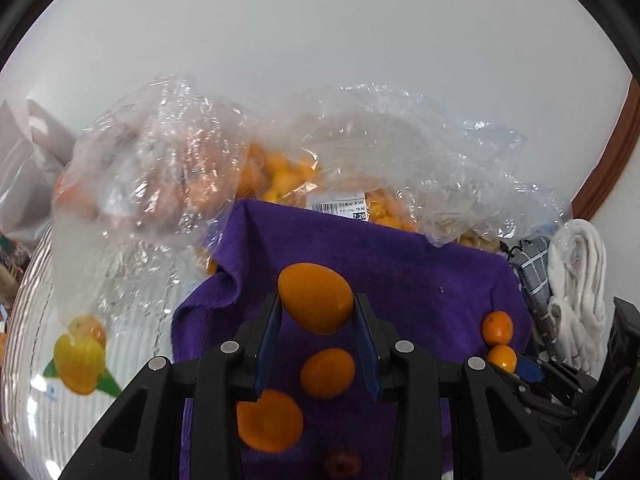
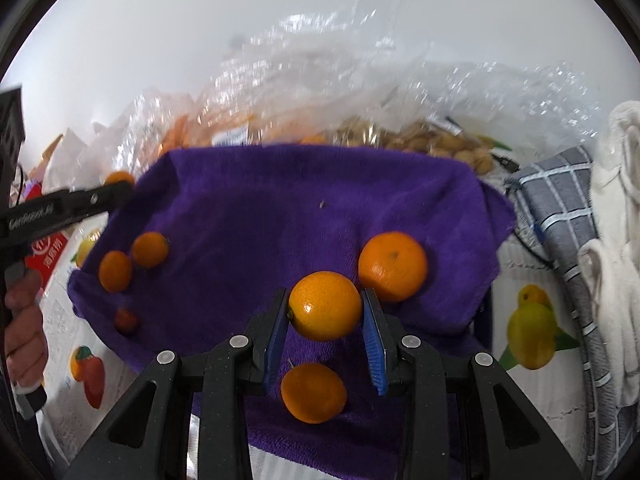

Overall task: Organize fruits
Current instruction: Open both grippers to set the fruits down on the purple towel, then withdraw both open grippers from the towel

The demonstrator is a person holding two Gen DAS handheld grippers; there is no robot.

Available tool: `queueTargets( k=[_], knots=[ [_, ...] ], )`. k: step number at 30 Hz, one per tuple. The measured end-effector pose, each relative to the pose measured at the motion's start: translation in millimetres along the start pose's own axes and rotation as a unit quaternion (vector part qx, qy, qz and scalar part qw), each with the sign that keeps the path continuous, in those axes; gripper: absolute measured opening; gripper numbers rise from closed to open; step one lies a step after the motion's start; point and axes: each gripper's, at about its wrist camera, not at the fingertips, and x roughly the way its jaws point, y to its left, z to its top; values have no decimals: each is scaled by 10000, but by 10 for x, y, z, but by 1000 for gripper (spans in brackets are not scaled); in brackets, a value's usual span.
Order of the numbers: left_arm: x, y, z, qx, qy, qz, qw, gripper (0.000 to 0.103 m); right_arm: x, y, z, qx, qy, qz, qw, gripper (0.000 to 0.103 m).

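Both hand-held grippers carry fruit above the purple towel.

The left hand-held gripper (image 1: 317, 312) is clamped on an oval orange fruit (image 1: 315, 298), blue pads against its sides. The right hand-held gripper (image 2: 325, 314) grips a round orange fruit (image 2: 325, 306) likewise. Beneath lies a purple towel (image 2: 280, 208) with loose fruit: one large orange (image 2: 393, 266) just beside the right grip, one small orange (image 2: 313, 392) below it, a touching pair (image 2: 132, 260) at the towel's left edge, and a dark red fruit (image 2: 127, 320) near them. Behind the towel stand clear plastic bags (image 1: 280, 148) of orange fruit, one with a price label (image 1: 339, 210). A checked cloth (image 2: 560, 208) and white cloth (image 2: 616, 200) lie to the right.
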Motion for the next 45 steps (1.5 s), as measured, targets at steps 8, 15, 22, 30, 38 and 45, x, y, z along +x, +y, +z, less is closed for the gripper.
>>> queueTargets(
  k=[8,15,22,30,38,45],
  knots=[
    [271,14,-37,3,365,160,9992,34,96,34,5,-66,106,-70,9999,35],
    [405,38,-75,55,573,252,9980,34,129,45,10,-87,140,-110,9998,35],
    [463,32,-127,174,595,407,9972,34,120,33,27,-31,141,-67,9999,41],
    [355,-24,-84,239,452,381,9980,54,-150,109,71,-62,-76,-145,9998,55],
    [-93,-146,-18,301,71,-69,9995,59,-621,118,-91,-42,-351,-492,9982,60],
    [-682,-259,-201,474,-291,-187,9983,70,-1009,39,-349,143,-602,-770,9951,60]
  ],
)
